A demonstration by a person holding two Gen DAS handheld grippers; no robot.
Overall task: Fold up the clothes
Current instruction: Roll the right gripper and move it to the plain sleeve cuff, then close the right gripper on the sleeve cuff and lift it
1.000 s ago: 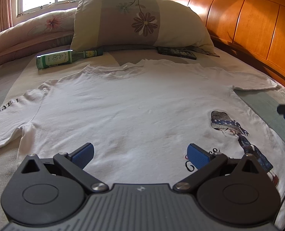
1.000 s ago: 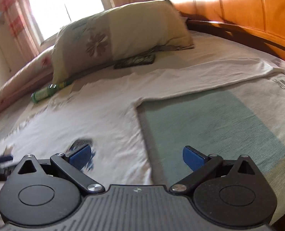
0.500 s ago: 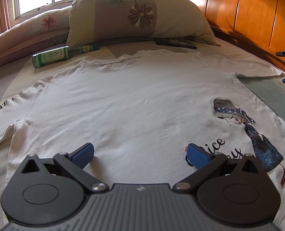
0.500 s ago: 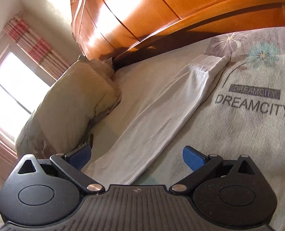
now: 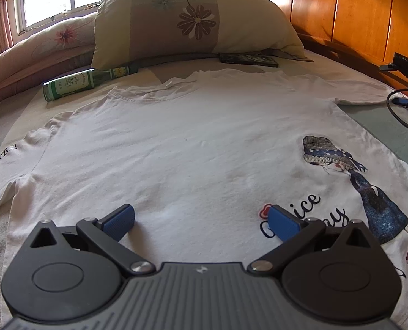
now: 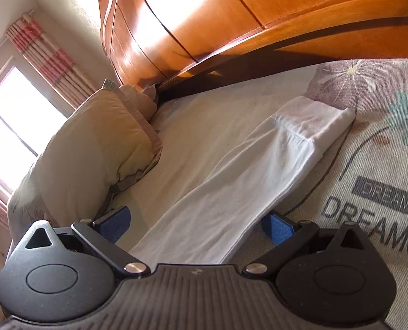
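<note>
A white long-sleeved T-shirt [image 5: 181,143] lies flat, front up, on the bed, with a printed girl figure [image 5: 355,181] at its lower right. My left gripper [image 5: 201,218] hovers open over the shirt's lower hem, nothing between its blue pads. In the right wrist view the shirt's right sleeve [image 6: 253,170] stretches away toward the headboard, its cuff [image 6: 316,121] folded back. My right gripper [image 6: 195,224] is open and straddles the sleeve near the shoulder end. The right gripper also shows small at the far right of the left wrist view [image 5: 404,101].
A flowered pillow [image 5: 192,19] leans at the back, with a green bottle [image 5: 74,84] lying at its left and a dark flat box [image 5: 249,59] at its right. The wooden headboard [image 5: 355,13] runs along the right. A rolled quilt [image 5: 38,46] lies by the window.
My right gripper swung from the shirt's side out to the right sleeve and now sits lower over it. My left gripper has drawn back slightly toward the hem.
</note>
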